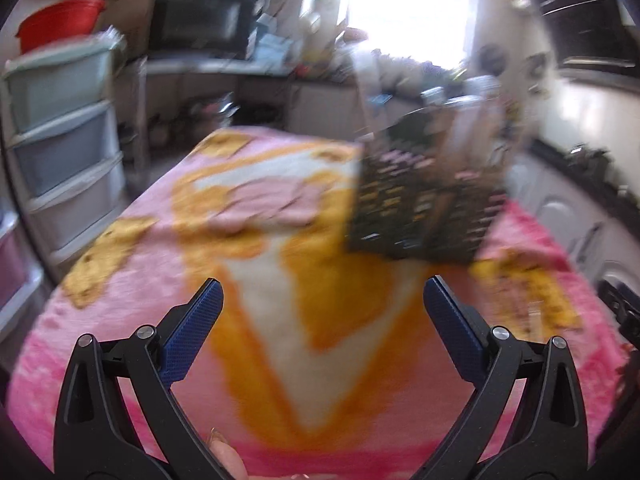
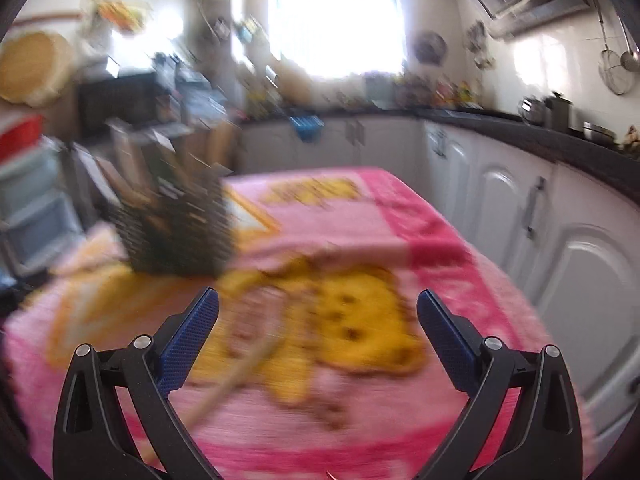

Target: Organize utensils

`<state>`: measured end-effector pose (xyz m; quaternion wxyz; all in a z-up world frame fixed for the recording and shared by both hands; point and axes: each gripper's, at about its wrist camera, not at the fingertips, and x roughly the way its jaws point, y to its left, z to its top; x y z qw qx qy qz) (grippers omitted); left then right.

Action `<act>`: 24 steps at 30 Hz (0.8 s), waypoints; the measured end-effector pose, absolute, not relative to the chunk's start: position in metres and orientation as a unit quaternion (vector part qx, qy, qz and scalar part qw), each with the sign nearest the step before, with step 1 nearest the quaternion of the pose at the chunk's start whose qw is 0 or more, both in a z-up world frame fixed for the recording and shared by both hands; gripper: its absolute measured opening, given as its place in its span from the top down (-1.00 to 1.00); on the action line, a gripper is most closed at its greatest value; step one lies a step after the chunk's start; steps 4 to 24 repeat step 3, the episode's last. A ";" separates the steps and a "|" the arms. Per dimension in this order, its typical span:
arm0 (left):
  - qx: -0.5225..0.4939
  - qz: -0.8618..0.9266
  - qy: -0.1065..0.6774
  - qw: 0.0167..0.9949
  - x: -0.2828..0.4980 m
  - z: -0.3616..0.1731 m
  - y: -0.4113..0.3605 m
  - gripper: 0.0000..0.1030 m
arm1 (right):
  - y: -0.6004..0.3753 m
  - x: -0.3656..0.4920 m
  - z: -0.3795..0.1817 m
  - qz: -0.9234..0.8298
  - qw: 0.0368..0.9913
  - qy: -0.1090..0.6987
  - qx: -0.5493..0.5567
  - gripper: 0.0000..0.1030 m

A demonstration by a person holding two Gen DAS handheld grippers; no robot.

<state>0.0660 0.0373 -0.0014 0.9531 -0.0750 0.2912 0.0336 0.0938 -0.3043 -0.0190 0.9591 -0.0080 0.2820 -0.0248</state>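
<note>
Both grippers are held wide apart and empty: left gripper above the pink tabletop, right gripper over a blurred wooden stick; the dark basket is seen beyond.

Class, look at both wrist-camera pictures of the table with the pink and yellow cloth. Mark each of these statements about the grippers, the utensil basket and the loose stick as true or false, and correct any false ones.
1. Both grippers are open with nothing between their fingers. True: the left gripper and the right gripper are both spread wide and empty.

2. The dark mesh utensil basket lies tipped on its side. False: it stands upright on the cloth with utensils sticking up out of it.

3. A thin wooden stick lies on the cloth near the right gripper. True, though it is blurred.

4. The left gripper is clamped on the basket. False: the basket is ahead of it, untouched.
</note>
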 end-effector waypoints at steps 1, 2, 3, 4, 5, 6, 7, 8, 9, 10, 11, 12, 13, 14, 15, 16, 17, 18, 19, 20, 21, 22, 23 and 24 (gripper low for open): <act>-0.075 0.058 0.318 0.943 0.078 -0.006 0.052 -0.80 | -0.310 0.105 -0.024 -0.040 0.952 0.304 -0.017 -0.87; -0.078 0.086 0.345 0.931 0.092 -0.011 0.070 -0.80 | -0.321 0.121 -0.031 -0.061 0.941 0.331 -0.023 -0.87; -0.080 0.101 0.357 0.925 0.101 -0.016 0.081 -0.80 | -0.329 0.134 -0.036 -0.072 0.934 0.350 -0.021 -0.87; -0.080 0.101 0.357 0.925 0.101 -0.016 0.081 -0.80 | -0.329 0.134 -0.036 -0.072 0.934 0.350 -0.021 -0.87; -0.080 0.101 0.357 0.925 0.101 -0.016 0.081 -0.80 | -0.329 0.134 -0.036 -0.072 0.934 0.350 -0.021 -0.87; -0.080 0.101 0.357 0.925 0.101 -0.016 0.081 -0.80 | -0.329 0.134 -0.036 -0.072 0.934 0.350 -0.021 -0.87; -0.080 0.101 0.357 0.925 0.101 -0.016 0.081 -0.80 | -0.329 0.134 -0.036 -0.072 0.934 0.350 -0.021 -0.87; -0.080 0.101 0.357 0.925 0.101 -0.016 0.081 -0.80 | -0.329 0.134 -0.036 -0.072 0.934 0.350 -0.021 -0.87; -0.080 0.101 0.357 0.925 0.101 -0.016 0.081 -0.80 | -0.329 0.134 -0.036 -0.072 0.934 0.350 -0.021 -0.87; -0.080 0.101 0.357 0.925 0.101 -0.016 0.081 -0.80 | -0.329 0.134 -0.036 -0.072 0.934 0.350 -0.021 -0.87; -0.080 0.101 0.357 0.925 0.101 -0.016 0.081 -0.80 | -0.329 0.134 -0.036 -0.072 0.934 0.350 -0.021 -0.87; -0.080 0.101 0.357 0.925 0.101 -0.016 0.081 -0.80 | -0.329 0.134 -0.036 -0.072 0.934 0.350 -0.021 -0.87; -0.080 0.101 0.357 0.925 0.101 -0.016 0.081 -0.80 | -0.329 0.134 -0.036 -0.072 0.934 0.350 -0.021 -0.87; -0.080 0.101 0.357 0.925 0.101 -0.016 0.081 -0.80 | -0.329 0.134 -0.036 -0.072 0.934 0.350 -0.021 -0.87; -0.080 0.101 0.357 0.925 0.101 -0.016 0.081 -0.80 | -0.329 0.134 -0.036 -0.072 0.934 0.350 -0.021 -0.87; -0.080 0.101 0.357 0.925 0.101 -0.016 0.081 -0.80 | -0.329 0.134 -0.036 -0.072 0.934 0.350 -0.021 -0.87; -0.080 0.101 0.357 0.925 0.101 -0.016 0.081 -0.80 | -0.329 0.134 -0.036 -0.072 0.934 0.350 -0.021 -0.87; -0.080 0.101 0.357 0.925 0.101 -0.016 0.081 -0.80 | -0.329 0.134 -0.036 -0.072 0.934 0.350 -0.021 -0.87; -0.080 0.101 0.357 0.925 0.101 -0.016 0.081 -0.80 | -0.329 0.134 -0.036 -0.072 0.934 0.350 -0.021 -0.87; -0.080 0.101 0.357 0.925 0.101 -0.016 0.081 -0.80 | -0.329 0.134 -0.036 -0.072 0.934 0.350 -0.021 -0.87; -0.080 0.101 0.357 0.925 0.101 -0.016 0.081 -0.80 | -0.329 0.134 -0.036 -0.072 0.934 0.350 -0.021 -0.87; -0.080 0.101 0.357 0.925 0.101 -0.016 0.081 -0.80 | -0.329 0.134 -0.036 -0.072 0.934 0.350 -0.021 -0.87; -0.080 0.101 0.357 0.925 0.101 -0.016 0.081 -0.80 | -0.329 0.134 -0.036 -0.072 0.934 0.350 -0.021 -0.87; -0.080 0.101 0.357 0.925 0.101 -0.016 0.081 -0.80 | -0.329 0.134 -0.036 -0.072 0.934 0.350 -0.021 -0.87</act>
